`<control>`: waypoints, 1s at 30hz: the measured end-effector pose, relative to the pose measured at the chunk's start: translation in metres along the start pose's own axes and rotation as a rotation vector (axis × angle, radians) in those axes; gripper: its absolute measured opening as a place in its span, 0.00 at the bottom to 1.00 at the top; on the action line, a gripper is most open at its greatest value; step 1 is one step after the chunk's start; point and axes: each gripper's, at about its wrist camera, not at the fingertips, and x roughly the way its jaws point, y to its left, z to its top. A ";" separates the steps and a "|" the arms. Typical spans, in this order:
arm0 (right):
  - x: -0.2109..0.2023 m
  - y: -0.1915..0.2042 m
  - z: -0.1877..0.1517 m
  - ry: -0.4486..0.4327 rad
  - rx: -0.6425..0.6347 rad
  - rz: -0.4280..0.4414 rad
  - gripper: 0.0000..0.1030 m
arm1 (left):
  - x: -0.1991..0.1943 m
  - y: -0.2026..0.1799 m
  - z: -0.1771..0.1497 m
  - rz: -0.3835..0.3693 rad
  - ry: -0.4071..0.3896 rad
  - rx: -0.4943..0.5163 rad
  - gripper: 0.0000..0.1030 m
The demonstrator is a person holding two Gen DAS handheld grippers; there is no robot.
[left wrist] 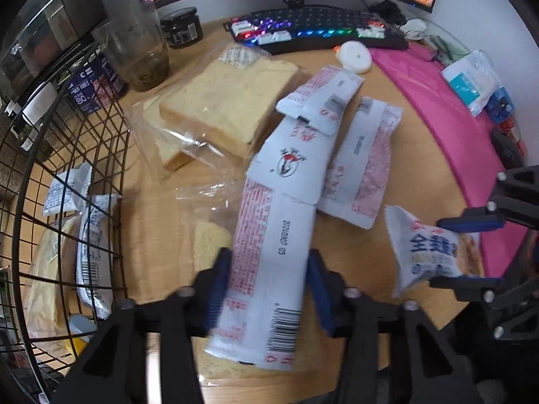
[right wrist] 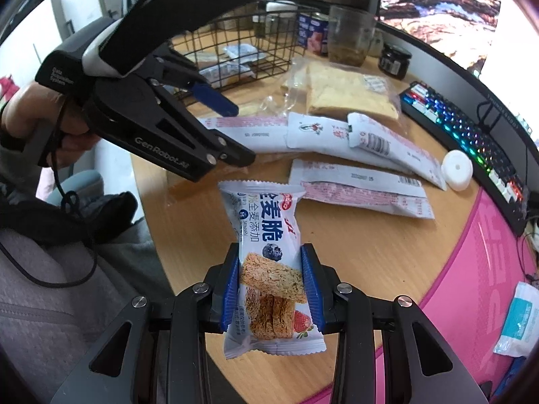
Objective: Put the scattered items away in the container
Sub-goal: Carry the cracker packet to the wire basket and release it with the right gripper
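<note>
My left gripper [left wrist: 269, 286] is shut on a long white and red snack packet [left wrist: 269, 262] held just above the wooden table. My right gripper [right wrist: 271, 286] is shut on a blue and white wholewheat crisp packet [right wrist: 266, 256]; it also shows in the left wrist view [left wrist: 424, 249]. The black wire basket [left wrist: 70, 175] stands at the left and holds several packets [left wrist: 91, 256]. Two more long white packets [left wrist: 363, 158] and bagged bread slices [left wrist: 229, 101] lie on the table. In the right wrist view the left gripper [right wrist: 235, 134] is over the long packets [right wrist: 357, 185], near the basket [right wrist: 235, 43].
A lit keyboard [left wrist: 316, 30], monitor, dark jar [left wrist: 182, 27] and glass jar [left wrist: 141, 54] stand at the back. A white round puck [left wrist: 353, 55] lies near the keyboard. A pink mat [left wrist: 448, 118] covers the right side, with a tissue pack [left wrist: 471, 80] on it.
</note>
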 end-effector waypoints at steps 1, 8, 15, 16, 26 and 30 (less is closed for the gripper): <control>0.000 0.000 0.000 0.000 0.001 0.000 0.36 | 0.000 0.001 0.000 -0.006 -0.002 -0.001 0.45; -0.007 0.000 0.002 -0.015 0.008 -0.012 0.36 | -0.023 0.006 0.000 -0.038 -0.066 -0.027 0.44; -0.024 0.002 0.019 -0.061 0.020 -0.056 0.36 | -0.068 0.014 0.002 -0.035 -0.173 -0.034 0.44; -0.028 0.002 0.024 -0.076 0.026 -0.066 0.36 | -0.077 0.017 0.002 -0.037 -0.195 -0.041 0.44; -0.059 0.009 0.109 -0.262 0.110 -0.110 0.36 | -0.135 0.071 -0.012 -0.009 -0.343 -0.126 0.44; -0.056 0.020 0.152 -0.308 0.112 -0.090 0.36 | -0.153 0.109 -0.027 0.034 -0.386 -0.191 0.44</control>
